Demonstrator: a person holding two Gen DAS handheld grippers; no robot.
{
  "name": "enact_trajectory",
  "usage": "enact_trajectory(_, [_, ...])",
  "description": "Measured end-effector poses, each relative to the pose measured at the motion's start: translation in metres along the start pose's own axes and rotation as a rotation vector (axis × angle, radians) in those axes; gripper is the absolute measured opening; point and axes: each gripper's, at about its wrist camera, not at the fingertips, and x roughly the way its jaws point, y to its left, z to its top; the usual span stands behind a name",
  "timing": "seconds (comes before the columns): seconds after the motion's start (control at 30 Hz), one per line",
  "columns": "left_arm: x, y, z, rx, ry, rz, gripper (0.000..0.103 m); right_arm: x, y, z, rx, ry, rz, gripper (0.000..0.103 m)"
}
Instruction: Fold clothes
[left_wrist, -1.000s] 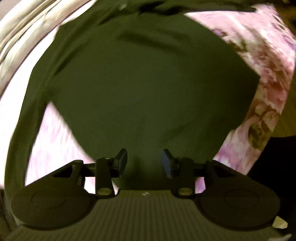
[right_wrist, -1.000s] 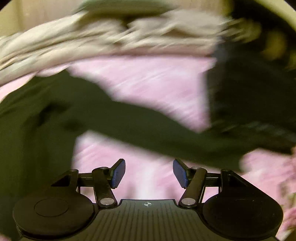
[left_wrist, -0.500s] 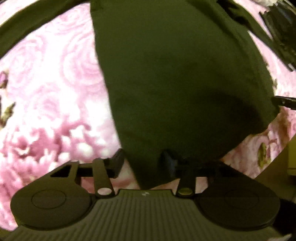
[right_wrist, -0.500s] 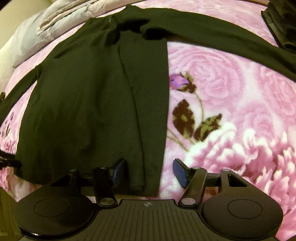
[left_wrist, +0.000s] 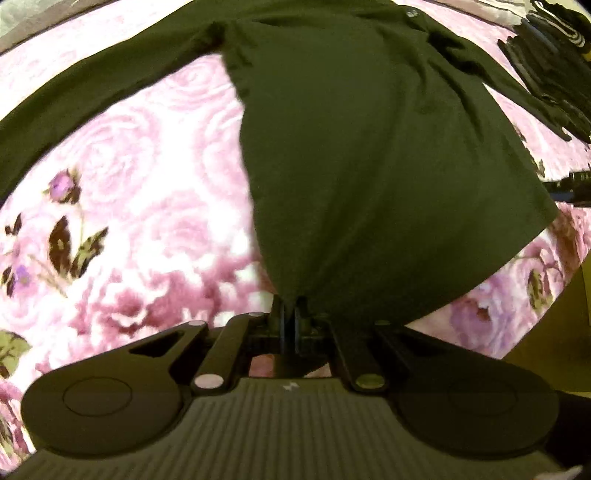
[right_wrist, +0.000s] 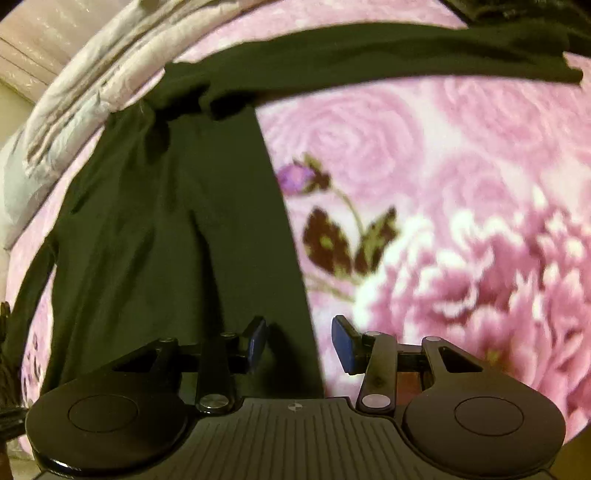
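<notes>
1. the left gripper (left_wrist: 289, 317), half open a moment ago, is now clenched on the shirt (left_wrist: 369, 166) hem corner: its side is ready to lift.
2. the right gripper (right_wrist: 299, 341) is closing, pads astride the other hem corner, not yet pinching.
3. beyond, the shirt lies spread on the floral blanket (right_wrist: 443, 221).

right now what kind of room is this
Probably a bedroom: the dark green shirt lies spread on a pink rose-print bedspread, with a pale bunched quilt along its far edge.
</notes>
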Motion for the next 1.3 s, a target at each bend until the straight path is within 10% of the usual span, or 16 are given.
enact_trajectory(0.1, [0.005,-0.014,0.003,0.028,0.006,-0.001,0.002,0.008,0.018,-0.002,-0.128,0.007,-0.059,0.043])
enact_trajectory(0.17, [0.009,-0.017,0.003,0.046,0.010,0.001,0.002,0.011,0.023,0.003,-0.176,0.028,-0.105,0.002])
enact_trajectory(0.47, [-0.034,-0.028,-0.026,0.099,0.055,-0.016,0.002,-0.076,-0.001,-0.002,-0.302,0.114,-0.241,0.001])
enact_trajectory(0.67, [-0.022,-0.038,-0.058,0.063,0.170,-0.019,0.004,-0.061,-0.021,-0.037,-0.206,0.195,-0.266,0.002])
enact_trajectory(0.7, [-0.021,-0.038,-0.059,0.059,0.183,-0.007,0.005,-0.057,-0.021,-0.035,-0.197,0.201,-0.274,0.004])
enact_trajectory(0.77, [-0.023,-0.036,-0.060,0.078,0.199,0.029,0.008,-0.055,-0.012,-0.028,-0.247,0.177,-0.291,0.058])
enact_trajectory(0.8, [-0.026,-0.034,-0.056,0.074,0.198,0.046,0.009,-0.059,-0.007,-0.025,-0.282,0.147,-0.285,0.069])
enact_trajectory(1.3, [-0.091,0.037,-0.006,0.023,0.049,0.388,0.044,-0.018,0.144,0.051,-0.648,0.068,0.036,0.073])
